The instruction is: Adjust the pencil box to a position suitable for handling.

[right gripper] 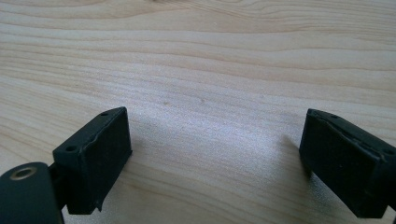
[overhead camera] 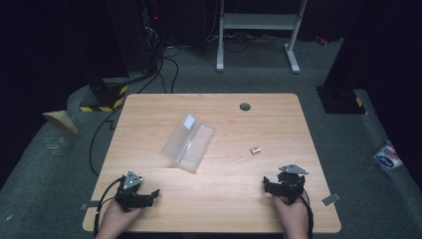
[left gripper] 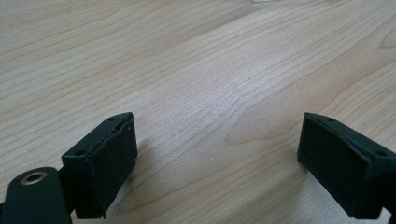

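Hand-held grippers apart, empty

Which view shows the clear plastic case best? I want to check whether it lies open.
The high view: the clear plastic case lies mid-table, opened out flat, away from both tools. The left gripper view and right gripper view give bare wood between open black jaws, so they tell nothing about the case.

Two grippers, the left one and the right one, sit on one table. One clear case and one small brass piece lie farther off.
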{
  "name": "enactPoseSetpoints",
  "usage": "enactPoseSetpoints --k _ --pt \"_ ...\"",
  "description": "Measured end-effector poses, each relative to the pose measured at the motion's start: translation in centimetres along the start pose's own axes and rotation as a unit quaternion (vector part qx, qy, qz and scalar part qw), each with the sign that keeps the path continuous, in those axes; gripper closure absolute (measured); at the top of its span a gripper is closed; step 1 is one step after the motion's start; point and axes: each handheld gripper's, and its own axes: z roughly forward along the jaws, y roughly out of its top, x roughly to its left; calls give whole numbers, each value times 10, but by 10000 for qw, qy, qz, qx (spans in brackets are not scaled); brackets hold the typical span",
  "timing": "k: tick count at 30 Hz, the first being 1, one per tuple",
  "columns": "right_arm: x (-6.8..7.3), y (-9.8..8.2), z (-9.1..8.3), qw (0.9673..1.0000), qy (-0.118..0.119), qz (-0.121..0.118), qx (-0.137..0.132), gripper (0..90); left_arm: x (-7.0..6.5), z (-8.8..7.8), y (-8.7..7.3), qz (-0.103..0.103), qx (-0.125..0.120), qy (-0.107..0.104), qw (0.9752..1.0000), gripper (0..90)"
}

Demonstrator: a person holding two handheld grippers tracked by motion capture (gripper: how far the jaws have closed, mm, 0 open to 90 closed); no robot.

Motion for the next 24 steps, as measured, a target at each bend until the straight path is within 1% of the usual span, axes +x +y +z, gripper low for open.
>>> enactPoseSetpoints --k 17,21,24 --pt "0 -1 -1 10000 3 20 4 88 0 0 0 -6 -12 16 10000 122" --pt "0 -1 -1 10000 -6 16 1 88 -1 0 0 8 -13 46 10000 125" --pt "1 -1 -1 10000 -33 42 5 85 -1 0 1 14 16 20 10000 124"
